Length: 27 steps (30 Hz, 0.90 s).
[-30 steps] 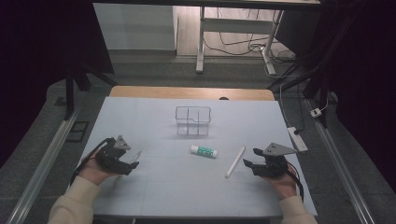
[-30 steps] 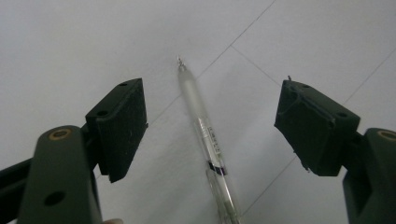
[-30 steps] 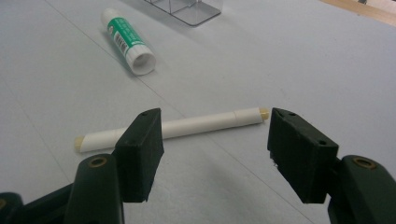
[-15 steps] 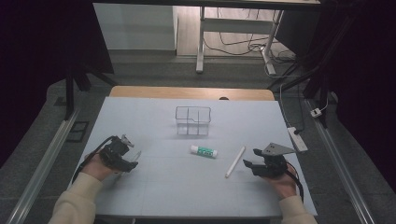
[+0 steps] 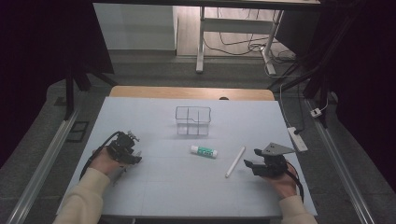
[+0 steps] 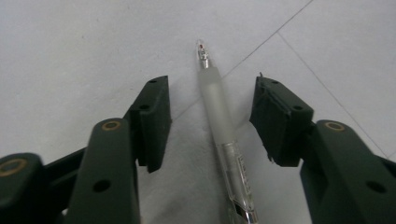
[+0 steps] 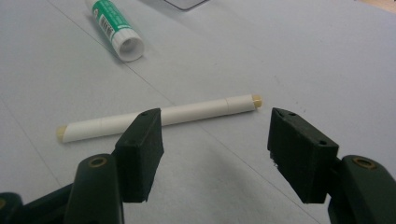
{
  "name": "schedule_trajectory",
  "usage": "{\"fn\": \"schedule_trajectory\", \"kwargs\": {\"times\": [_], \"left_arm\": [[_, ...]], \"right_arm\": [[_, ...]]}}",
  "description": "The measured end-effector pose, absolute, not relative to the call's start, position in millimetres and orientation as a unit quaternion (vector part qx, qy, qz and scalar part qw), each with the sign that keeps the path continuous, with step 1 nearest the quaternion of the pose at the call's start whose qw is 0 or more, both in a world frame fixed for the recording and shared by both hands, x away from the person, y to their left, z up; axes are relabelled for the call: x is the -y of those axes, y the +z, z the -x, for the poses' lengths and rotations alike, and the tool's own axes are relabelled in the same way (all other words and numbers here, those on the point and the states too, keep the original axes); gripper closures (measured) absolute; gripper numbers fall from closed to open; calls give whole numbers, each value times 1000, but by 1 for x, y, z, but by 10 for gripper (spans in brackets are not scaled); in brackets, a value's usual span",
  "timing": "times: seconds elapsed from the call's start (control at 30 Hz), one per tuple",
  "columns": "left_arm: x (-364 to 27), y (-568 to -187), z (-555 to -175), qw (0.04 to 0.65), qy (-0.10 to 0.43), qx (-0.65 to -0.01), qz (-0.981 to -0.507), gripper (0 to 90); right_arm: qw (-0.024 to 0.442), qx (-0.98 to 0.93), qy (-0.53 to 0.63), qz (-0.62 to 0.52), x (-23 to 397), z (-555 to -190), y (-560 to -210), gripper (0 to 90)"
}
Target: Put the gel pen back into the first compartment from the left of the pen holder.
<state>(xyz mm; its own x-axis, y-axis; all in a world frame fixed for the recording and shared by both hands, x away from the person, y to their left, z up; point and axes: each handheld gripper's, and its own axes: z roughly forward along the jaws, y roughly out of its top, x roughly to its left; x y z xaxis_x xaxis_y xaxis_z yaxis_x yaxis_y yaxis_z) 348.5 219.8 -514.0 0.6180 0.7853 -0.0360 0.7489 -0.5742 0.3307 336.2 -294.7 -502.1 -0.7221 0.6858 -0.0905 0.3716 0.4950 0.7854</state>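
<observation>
In the left gripper view a frosted clear pen (image 6: 219, 116) lies on the table between my left gripper's (image 6: 211, 86) jaws. The jaws have just been closing, and a gap remains between each pad and the pen. In the high view the left gripper (image 5: 127, 150) points down at the table's left side. My right gripper (image 7: 215, 119) stands open and holds nothing, low over the table on the right (image 5: 252, 164). A white marker (image 7: 159, 116) lies crosswise just beyond its fingertips, with a green-and-white glue stick (image 7: 114, 28) farther off.
A clear divided container (image 5: 193, 120) stands at the middle back of the pale table (image 5: 187, 186). The glue stick (image 5: 203, 150) and white marker (image 5: 235, 161) lie between the two hands. A power strip (image 5: 297, 138) sits off the right edge.
The left gripper has come down and shifted a little to the right, and its jaws stand narrower. The right gripper has not moved.
</observation>
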Motion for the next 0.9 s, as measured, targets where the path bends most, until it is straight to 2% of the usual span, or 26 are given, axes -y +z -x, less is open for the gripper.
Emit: {"fn": "schedule_trajectory", "kwargs": {"times": [0.23,0.47,0.9], "left_arm": [[-219,-514,-350,155,56,-443,-881,609],[-217,-514,-350,156,51,-449,-878,791],[-217,-514,-349,159,55,-442,-881,805]], "right_arm": [[203,-840,390,-318,294,-336,-502,353],[207,-839,388,-320,295,-336,-502,352],[211,-840,384,-321,297,-336,-501,354]]}}
